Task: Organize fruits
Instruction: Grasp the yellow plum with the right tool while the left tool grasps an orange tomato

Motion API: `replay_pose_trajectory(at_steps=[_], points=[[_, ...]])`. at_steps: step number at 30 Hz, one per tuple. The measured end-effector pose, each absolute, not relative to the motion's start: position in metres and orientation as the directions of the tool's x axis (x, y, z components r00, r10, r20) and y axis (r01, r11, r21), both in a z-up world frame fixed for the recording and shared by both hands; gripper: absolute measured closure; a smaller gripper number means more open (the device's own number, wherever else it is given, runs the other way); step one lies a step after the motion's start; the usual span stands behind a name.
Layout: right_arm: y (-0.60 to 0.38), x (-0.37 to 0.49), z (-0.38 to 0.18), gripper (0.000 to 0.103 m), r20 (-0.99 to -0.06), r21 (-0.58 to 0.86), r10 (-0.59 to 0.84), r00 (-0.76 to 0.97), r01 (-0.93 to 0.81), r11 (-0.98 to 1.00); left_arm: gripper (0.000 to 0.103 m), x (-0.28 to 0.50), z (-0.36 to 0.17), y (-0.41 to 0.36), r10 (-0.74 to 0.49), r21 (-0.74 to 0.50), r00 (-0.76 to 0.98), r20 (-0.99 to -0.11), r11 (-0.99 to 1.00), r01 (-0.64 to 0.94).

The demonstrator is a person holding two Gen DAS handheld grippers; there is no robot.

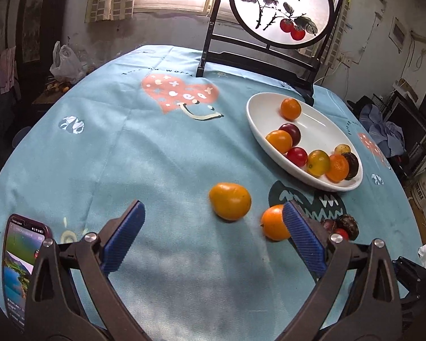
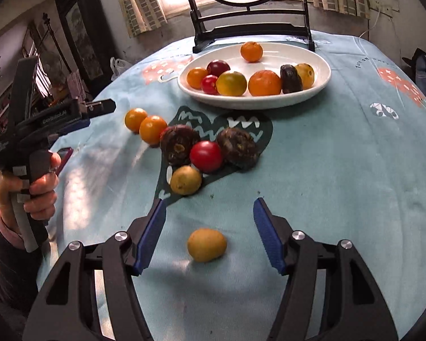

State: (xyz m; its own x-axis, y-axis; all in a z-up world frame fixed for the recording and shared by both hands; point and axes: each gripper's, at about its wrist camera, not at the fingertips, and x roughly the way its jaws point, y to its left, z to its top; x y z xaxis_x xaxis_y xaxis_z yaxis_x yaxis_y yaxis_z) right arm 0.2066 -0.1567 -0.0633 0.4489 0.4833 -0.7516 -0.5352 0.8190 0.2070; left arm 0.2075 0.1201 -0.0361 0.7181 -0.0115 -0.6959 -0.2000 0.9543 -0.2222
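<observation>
The right gripper [image 2: 210,227] hangs spread around a small yellow fruit [image 2: 207,245], pads clear of it, seemingly set to pinch. The left gripper [image 1: 213,227] gapes wide and empty, an orange fruit [image 1: 230,201] at its twelve o'clock. The white dish [image 2: 321,85], toward twelve o'clock, already holds several fruits.

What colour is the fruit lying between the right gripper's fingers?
Yellow, slightly golden: the small oval fruit lies loose on the cloth. Shows best in the right wrist view.
</observation>
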Motion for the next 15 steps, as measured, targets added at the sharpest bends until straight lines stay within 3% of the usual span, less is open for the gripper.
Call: replay_pose_trajectory(at_steps=[12, 15], points=[[-0.147, 0.195, -0.073, 0.057, -0.801, 0.113, 0.39, 0.455, -0.525, 0.844, 0.004, 0.204, -0.037, 0.129, 0.004, -0.232, 0.713, -0.701, 0.944, -0.234], [-0.145, 0.193, -0.073, 0.071, -0.805, 0.075, 0.356, 0.475, -0.514, 0.855, 0.004, 0.204, -0.039, 0.136, 0.021, -0.239, 0.71, -0.704, 0.934, -0.265]])
